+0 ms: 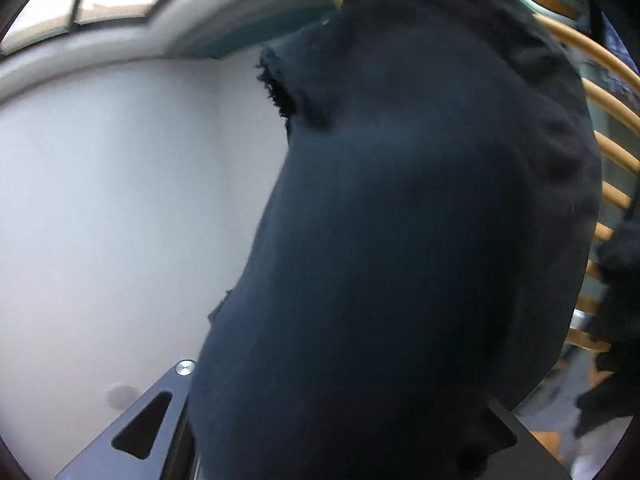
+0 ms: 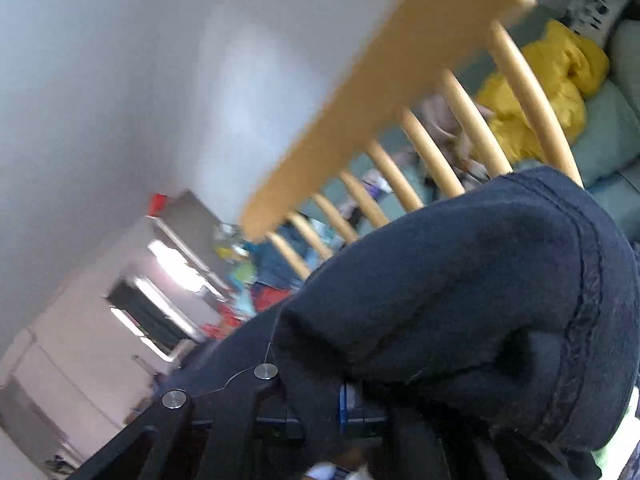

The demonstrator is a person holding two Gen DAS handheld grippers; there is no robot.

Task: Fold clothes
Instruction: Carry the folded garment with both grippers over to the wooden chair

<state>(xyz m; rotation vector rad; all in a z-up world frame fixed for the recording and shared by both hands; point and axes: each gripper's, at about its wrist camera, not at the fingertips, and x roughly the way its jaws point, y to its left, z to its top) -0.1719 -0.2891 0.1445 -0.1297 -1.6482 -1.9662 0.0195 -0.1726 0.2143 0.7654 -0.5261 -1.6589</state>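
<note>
A dark navy garment [image 1: 400,240] fills the left wrist view from centre to 3 o'clock, draped over the left gripper [image 1: 340,440], whose jaws are nearly closed on the cloth. In the right wrist view the same garment [image 2: 480,300] bunches at 4 o'clock, pinched in the nearly closed right gripper [image 2: 340,408]. A wooden chair back [image 2: 380,112] stands behind.

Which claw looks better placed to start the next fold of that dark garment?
Hard to call, both are shut on the dark garment. I lean right: the right claw pinches near a stitched hem, a clean edge to lead with. The left claw is buried under draped cloth.
</note>
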